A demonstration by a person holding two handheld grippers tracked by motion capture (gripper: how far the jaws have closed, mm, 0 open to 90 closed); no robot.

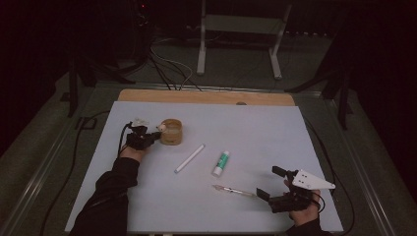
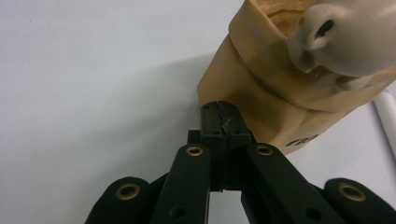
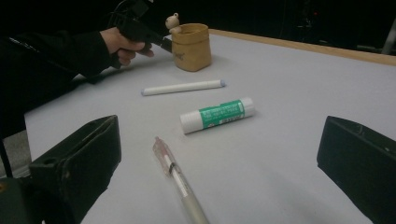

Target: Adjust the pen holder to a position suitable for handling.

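Note:
My left gripper (image 1: 156,134) (image 2: 219,109) is shut, its tips against the near wall of a tan cup (image 1: 171,132) (image 2: 261,93); nothing shows between the jaws. A small white bear-like figure (image 2: 345,37) (image 3: 173,21) pokes out of the cup (image 3: 191,46). In the right gripper view, that gripper (image 3: 159,41) touches the cup's left side. My right gripper (image 1: 270,182) (image 3: 219,135) stands wide open near the table's front right with nothing between its jaws. A clear pen (image 1: 233,191) (image 3: 180,182) lies just in front of it.
A white stick (image 1: 190,158) (image 3: 182,87) and a green-and-white glue stick (image 1: 221,163) (image 3: 217,114) lie mid-table on the pale mat (image 1: 255,132). A wooden table edge (image 1: 206,97) runs along the back. Cables and a metal stand (image 1: 241,29) sit beyond on the floor.

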